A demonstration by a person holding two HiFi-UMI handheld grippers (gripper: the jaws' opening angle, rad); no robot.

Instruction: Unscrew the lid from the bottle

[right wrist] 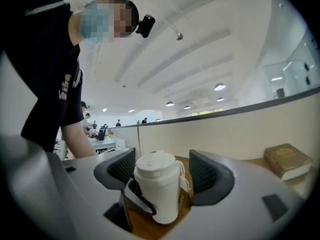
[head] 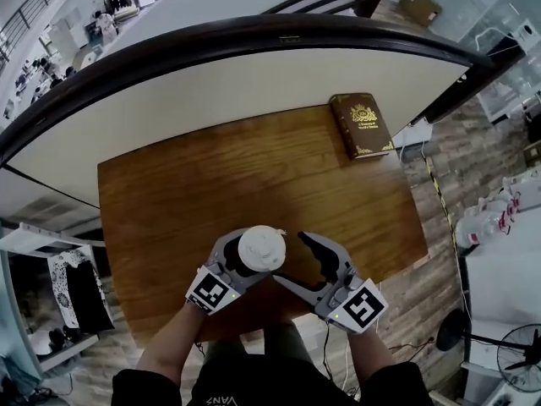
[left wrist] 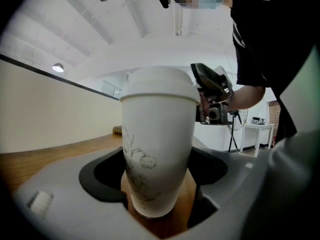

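Observation:
A white bottle (head: 261, 249) with a white lid (left wrist: 159, 84) stands upright on the wooden table (head: 254, 167) near its front edge. My left gripper (head: 245, 260) is shut on the bottle's lower body (left wrist: 157, 149), one jaw on each side. My right gripper (head: 306, 267) hangs open just to the right of the bottle, not touching it. In the right gripper view the bottle (right wrist: 159, 194) and its lid (right wrist: 156, 164) show between the spread jaws, a little way ahead, with the left gripper's dark fingers (right wrist: 137, 199) wrapped round it.
A brown book (head: 363, 123) lies at the table's far right corner, also seen in the right gripper view as the book (right wrist: 289, 160). A curved white parapet with a dark rail (head: 254, 36) borders the table's far side.

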